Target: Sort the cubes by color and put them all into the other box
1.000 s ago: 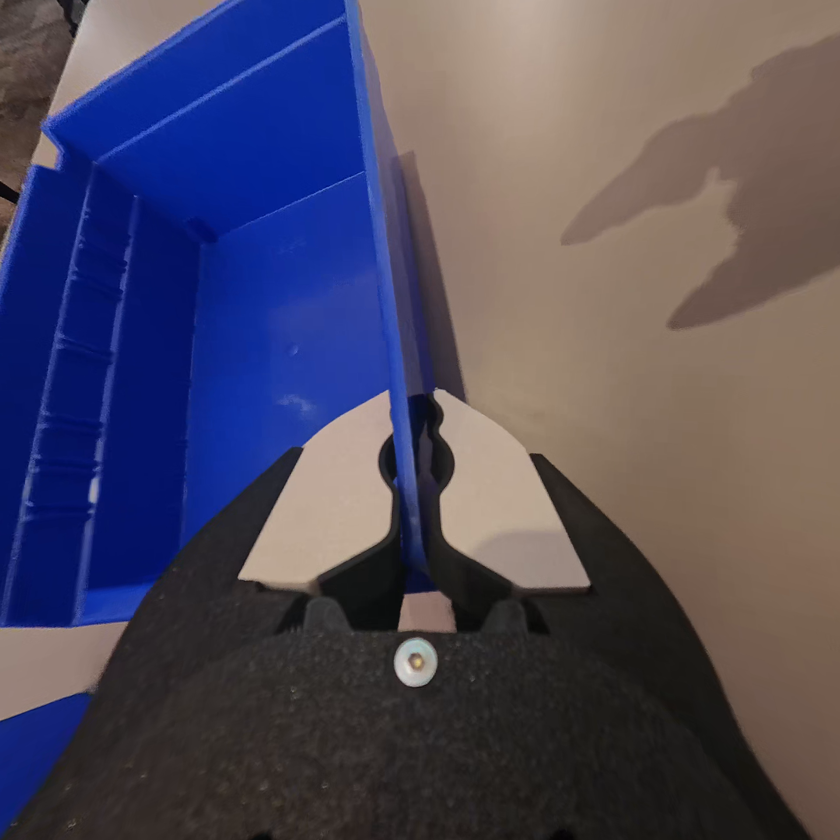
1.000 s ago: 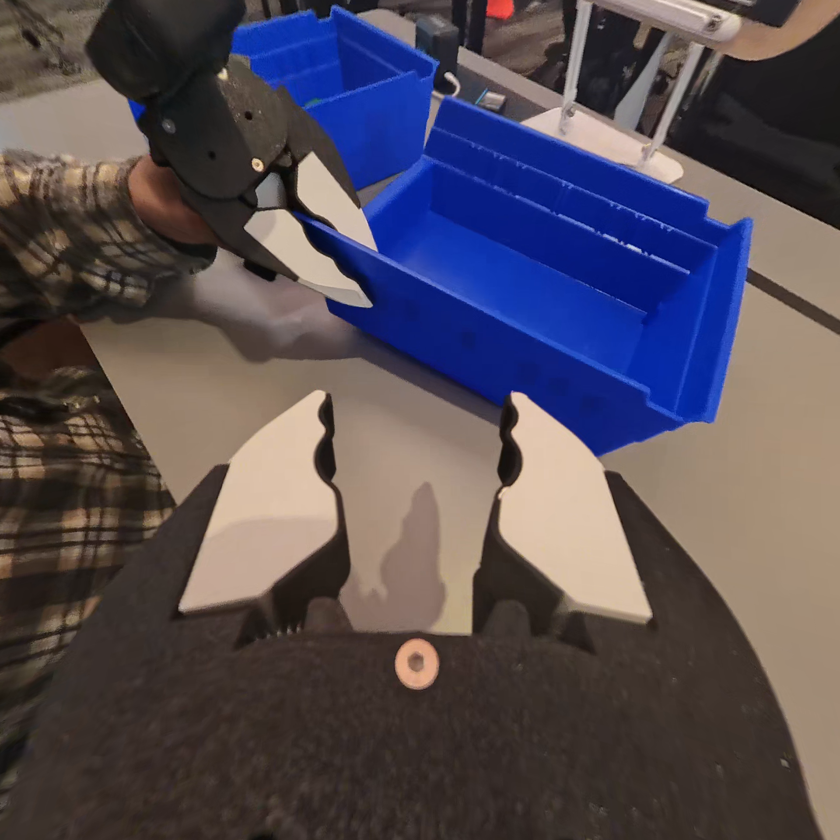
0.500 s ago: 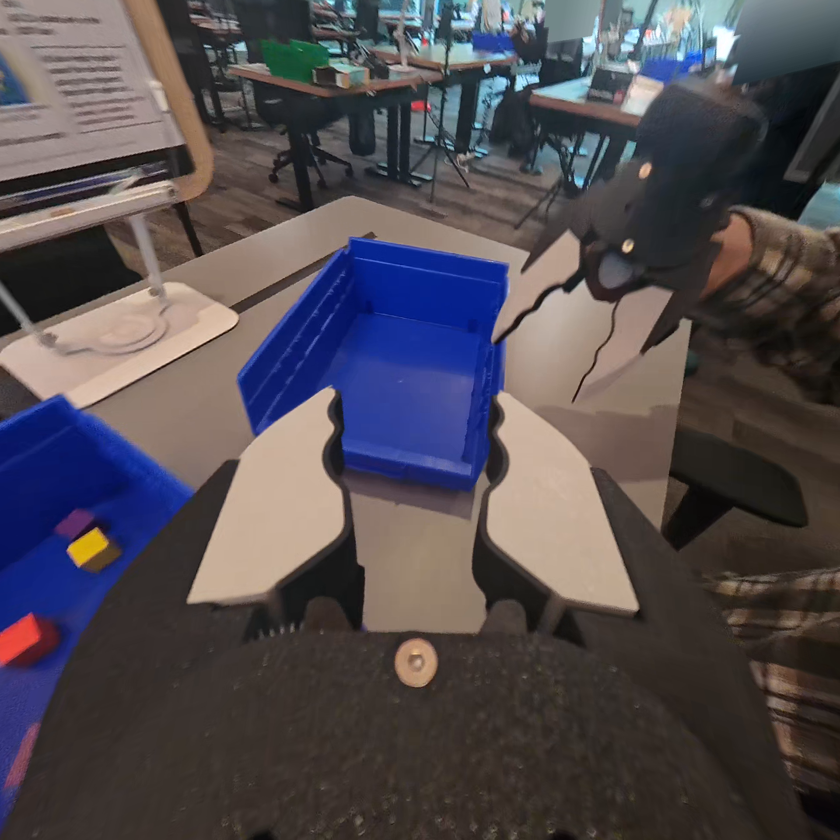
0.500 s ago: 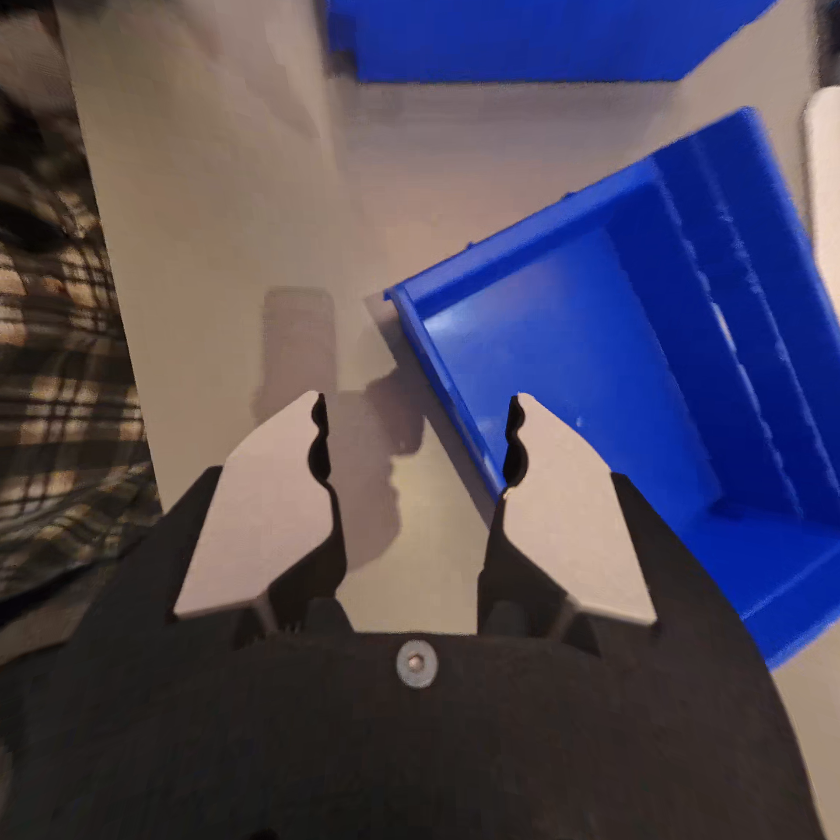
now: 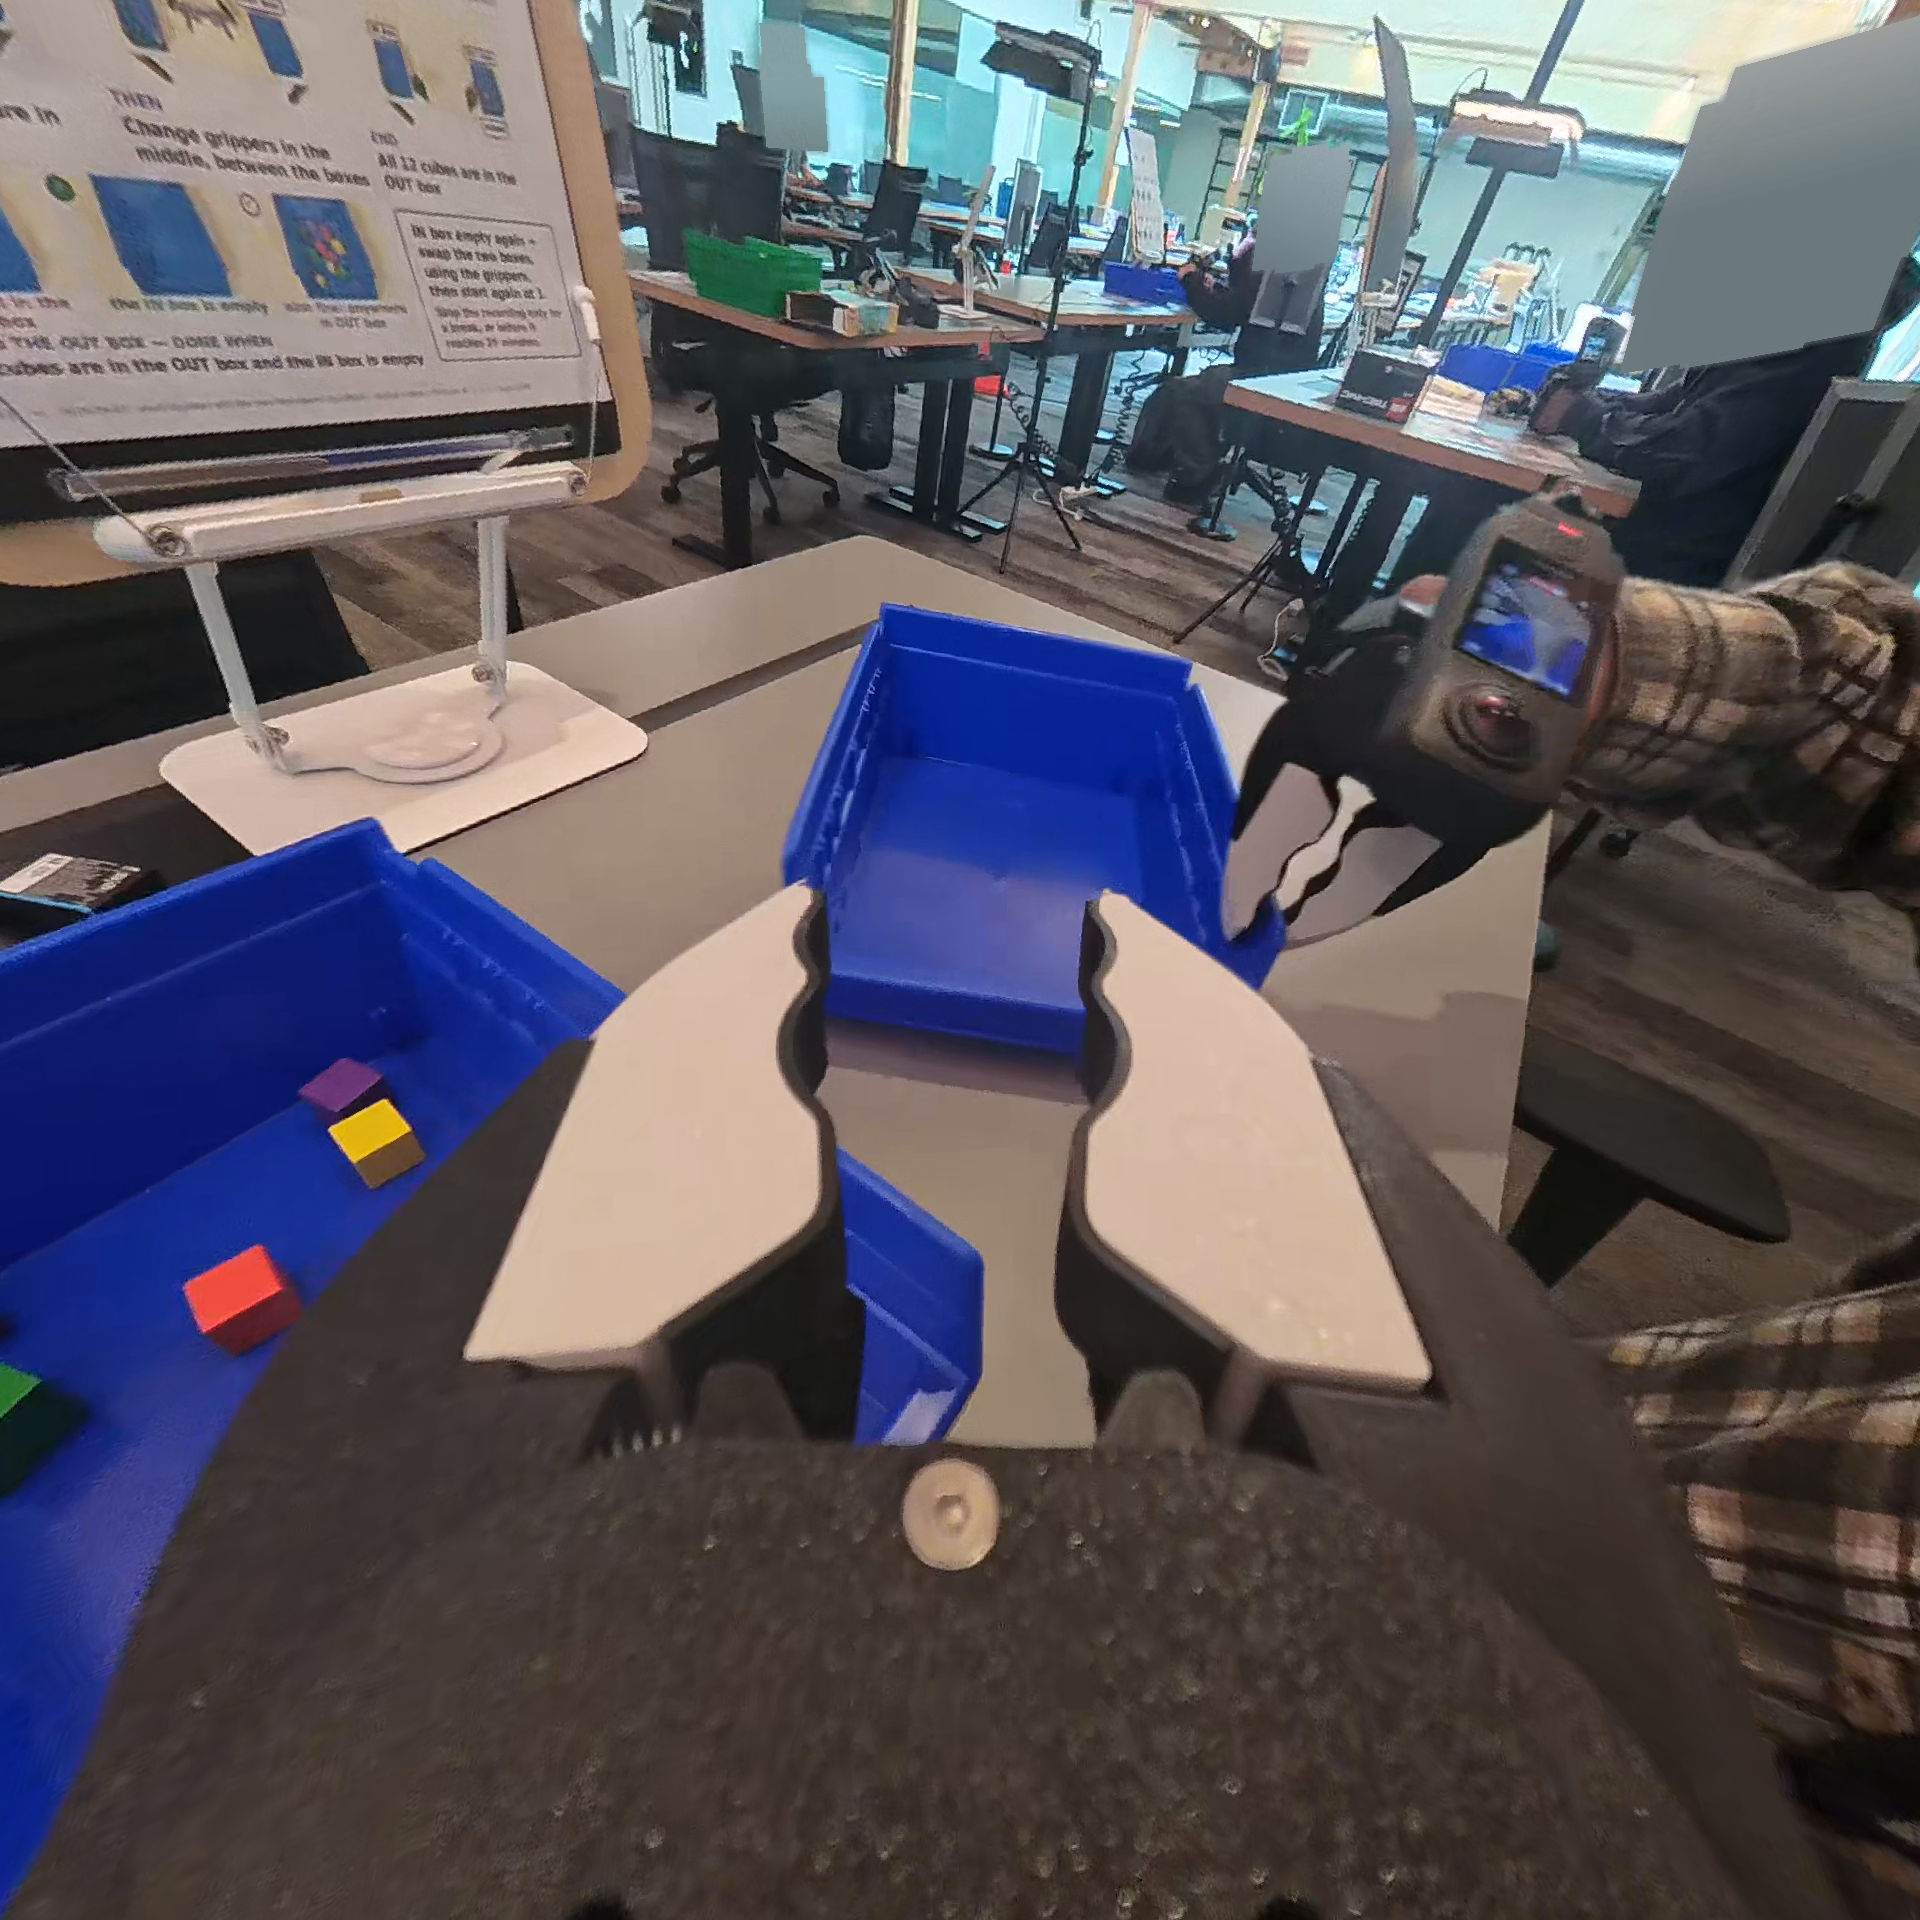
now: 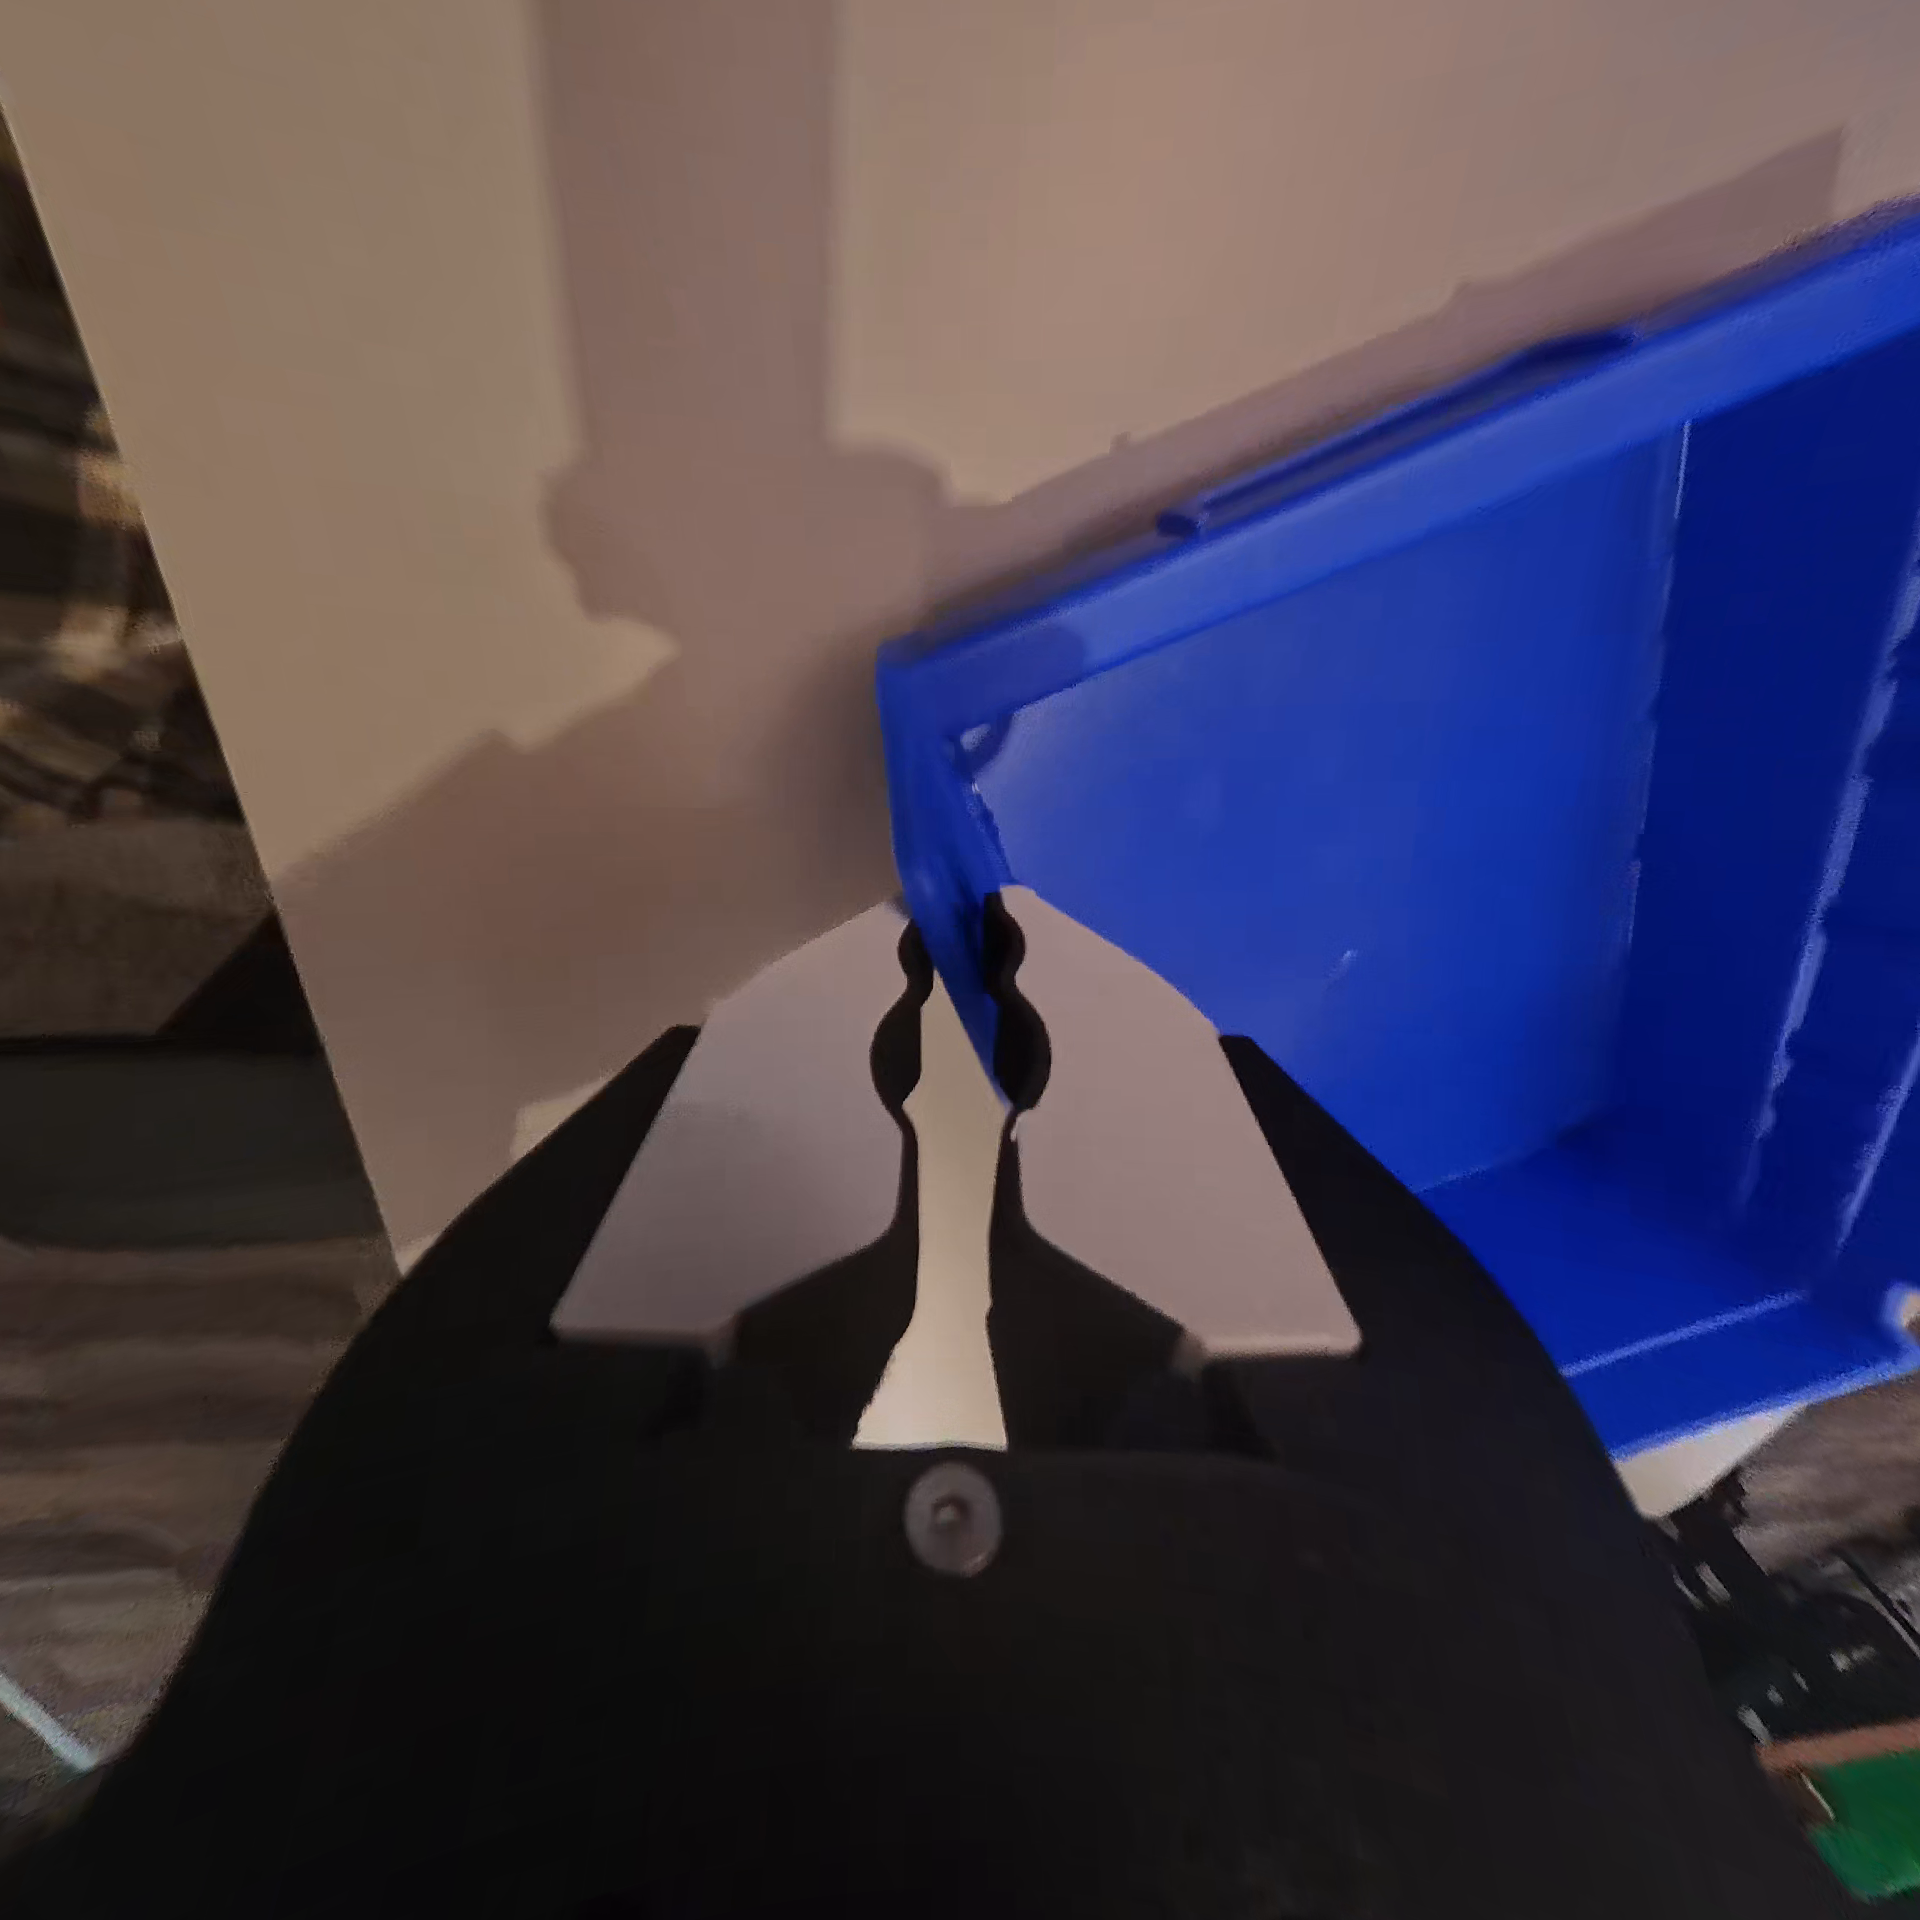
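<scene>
- An instruction board (image 5: 291, 208) stands on a white stand (image 5: 405, 748) at the far left of the table (image 5: 665, 862); it bears printed text and small pictures of blue boxes, which are left unread here.
- A small dark object (image 5: 73, 883) with a pale label lies at the left edge, behind the near box; its print is too small to make out.
- The near blue box (image 5: 260, 966) sits at the left and holds loose cubes: a purple cube (image 5: 341, 1087) touching a yellow cube (image 5: 376, 1141), a red cube (image 5: 241, 1299) nearer, and a green cube (image 5: 26, 1413) at the picture's left edge.
- The far blue box (image 5: 1023, 665) stands in the middle of the table, well apart from the near one, with nothing visible inside it.
- The left hand-held gripper (image 5: 948, 935) hangs above the table between the two boxes, its fingers spread and holding nothing.
- The right hand-held gripper (image 5: 1294, 914), held by a hand in a plaid sleeve (image 5: 1745, 707), is at the far box's near right corner. In the right wrist view, slightly blurred, its fingers (image 6: 1023, 1049) are drawn nearly together with the box's wall (image 6: 951, 914) between them, pinching it.
</scene>
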`<state>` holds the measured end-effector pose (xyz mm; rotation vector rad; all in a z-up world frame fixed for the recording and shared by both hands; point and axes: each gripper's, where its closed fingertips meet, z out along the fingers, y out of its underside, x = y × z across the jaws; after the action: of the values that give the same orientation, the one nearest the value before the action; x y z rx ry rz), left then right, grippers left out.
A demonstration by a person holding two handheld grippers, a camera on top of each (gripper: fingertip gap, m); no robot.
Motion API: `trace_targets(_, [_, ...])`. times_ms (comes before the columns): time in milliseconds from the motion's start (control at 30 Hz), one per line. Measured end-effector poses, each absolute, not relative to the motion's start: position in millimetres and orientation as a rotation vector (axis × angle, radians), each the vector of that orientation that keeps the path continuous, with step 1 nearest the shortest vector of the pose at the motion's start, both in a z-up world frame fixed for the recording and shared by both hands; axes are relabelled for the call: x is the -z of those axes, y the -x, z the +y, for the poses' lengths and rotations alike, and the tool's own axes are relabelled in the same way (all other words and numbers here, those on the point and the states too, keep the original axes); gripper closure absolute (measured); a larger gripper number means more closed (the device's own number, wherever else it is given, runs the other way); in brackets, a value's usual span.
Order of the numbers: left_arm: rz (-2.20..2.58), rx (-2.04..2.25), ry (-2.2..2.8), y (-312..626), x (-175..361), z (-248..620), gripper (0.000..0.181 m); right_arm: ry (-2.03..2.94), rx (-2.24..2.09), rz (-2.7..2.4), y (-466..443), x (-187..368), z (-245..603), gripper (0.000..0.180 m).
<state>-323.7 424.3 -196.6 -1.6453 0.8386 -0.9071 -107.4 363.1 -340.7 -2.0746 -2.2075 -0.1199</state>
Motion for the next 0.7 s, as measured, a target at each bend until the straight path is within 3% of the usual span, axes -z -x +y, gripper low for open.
trace_targets(33, [0.831, 0.914, 1.641, 325.7, 195.5, 425.4, 0.135, 2.089, 0.157, -2.216, 94.7, 340.6, 358.7, 0.170])
trace_targets(467, [0.820, 0.824, 1.752, 334.2, 219.2, 441.4, 0.128, 2.296, 0.369, -2.040, -91.5, 332.7, 310.8, 0.154])
trace_targets(500, [0.824, 0.817, 1.754, 333.6, 219.3, 440.3, 0.127, 2.365, 0.352, -1.960, -97.8, 329.6, 307.3, 0.134])
trace_targets(533, [0.830, 0.806, 1.753, 332.9, 219.0, 439.6, 0.126, 2.448, 0.307, -1.830, -101.0, 326.3, 306.1, 0.099])
trace_targets(700, [0.840, 0.782, 1.745, 330.6, 218.2, 439.1, 0.124, 2.680, 0.106, -1.219, -109.5, 296.1, 317.2, 0.065])
